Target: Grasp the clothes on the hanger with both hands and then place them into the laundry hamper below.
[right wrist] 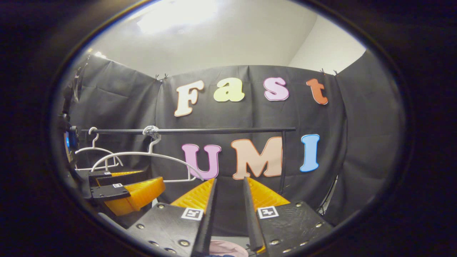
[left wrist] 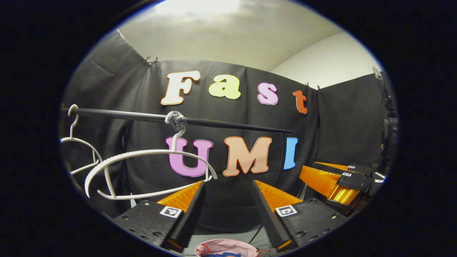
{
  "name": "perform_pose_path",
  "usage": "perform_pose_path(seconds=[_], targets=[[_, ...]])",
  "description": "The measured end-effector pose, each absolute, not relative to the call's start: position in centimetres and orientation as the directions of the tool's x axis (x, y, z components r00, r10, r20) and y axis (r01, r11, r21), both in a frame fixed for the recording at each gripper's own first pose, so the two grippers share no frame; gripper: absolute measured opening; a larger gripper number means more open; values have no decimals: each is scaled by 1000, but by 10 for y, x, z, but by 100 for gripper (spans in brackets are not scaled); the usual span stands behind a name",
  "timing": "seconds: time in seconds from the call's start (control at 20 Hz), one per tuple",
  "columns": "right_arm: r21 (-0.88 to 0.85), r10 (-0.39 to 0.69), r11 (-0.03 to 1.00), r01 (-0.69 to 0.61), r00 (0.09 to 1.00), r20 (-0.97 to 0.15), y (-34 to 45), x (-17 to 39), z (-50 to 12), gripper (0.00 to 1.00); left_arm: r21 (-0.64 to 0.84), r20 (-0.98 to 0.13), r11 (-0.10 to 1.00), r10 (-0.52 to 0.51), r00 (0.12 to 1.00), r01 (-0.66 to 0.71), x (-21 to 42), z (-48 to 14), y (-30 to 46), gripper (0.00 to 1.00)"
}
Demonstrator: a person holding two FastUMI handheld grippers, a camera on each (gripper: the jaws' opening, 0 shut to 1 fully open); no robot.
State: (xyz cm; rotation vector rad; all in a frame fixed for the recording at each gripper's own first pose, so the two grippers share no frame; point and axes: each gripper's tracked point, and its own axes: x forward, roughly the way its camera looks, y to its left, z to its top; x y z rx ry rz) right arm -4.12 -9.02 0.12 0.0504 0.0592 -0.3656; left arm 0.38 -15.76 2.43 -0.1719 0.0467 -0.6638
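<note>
bare hangers on the rail, both tongs empty

in the left gripper view the left tongs (left wrist: pixel 228 185) stand with their two fingers spread wide, nothing between them. each finger base carries a small square black-and-white marker tag; no brand name or other writing on them can be read. past the fingertips a black rail (left wrist: pixel 221 123) runs across the booth, and a white hanger (left wrist: pixel 142 171) hangs from it by its hook, tilted and bare. a second white hanger (left wrist: pixel 76 142) hangs farther left on the same rail, also bare. at the bottom edge, between the fingers, the pink rim of the laundry hamper (left wrist: pixel 225 246) shows, with a bit of blue cloth (left wrist: pixel 223 255) inside it, which looks like the clothes. the right tongs (left wrist: pixel 332 178) show at the right, near and lower than the rail.

in the right gripper view the right tongs (right wrist: pixel 230 180) have a narrow gap between the fingers and hold nothing. the hamper's pink rim (right wrist: pixel 225 248) sits below them. the left tongs (right wrist: pixel 121 189) appear at the left, just beneath the nearer hanger (right wrist: pixel 142 155).
</note>
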Motion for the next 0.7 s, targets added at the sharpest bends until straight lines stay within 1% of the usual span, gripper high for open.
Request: perform_pose_path(seconds=[0.05, 0.1, 0.25, 0.3, 0.35, 0.4, 0.45, 0.5, 0.55, 0.65, 0.7], targets=[[40, -358, 932, 361, 932, -61, -91, -46, 3, 52, -171, 20, 773, -617, 786, 611, 0, 25, -158, 95], [39, -365, 929, 368, 929, -54, -91, -51, 6, 63, -172, 23, 771, -619, 785, 613, -3, 29, -159, 99], [34, -388, 920, 390, 921, -39, -96, -62, 11, 96, -184, 27, 765, -624, 781, 618, -2, 23, -158, 96], [36, -396, 917, 397, 918, -35, -99, -66, 13, 99, -187, 27, 761, -628, 778, 621, -5, 24, -160, 96], [35, -404, 914, 405, 914, -31, -102, -71, 15, 99, -188, 28, 759, -630, 776, 623, -7, 24, -161, 96], [30, -412, 910, 413, 911, -32, -106, -76, 17, 96, -187, 29, 758, -631, 775, 624, -8, 25, -163, 95], [25, -418, 908, 418, 908, -32, -109, -81, 18, 99, -185, 30, 756, -634, 772, 628, -11, 27, -167, 94], [20, -422, 906, 423, 906, -33, -112, -85, 19, 99, -183, 36, 754, -636, 771, 631, -13, 28, -170, 94], [14, -428, 904, 428, 903, -33, -117, -91, 19, 99, -183, 40, 749, -641, 767, 636, -16, 31, -175, 96], [2, -436, 900, 437, 899, -36, -126, -100, 21, 99, -188, 48, 735, -655, 754, 651, -23, 34, -187, 95], [-2, -440, 898, 440, 897, -41, -132, -104, 20, 99, -192, 46, 727, -664, 746, 659, -26, 35, -194, 94]])
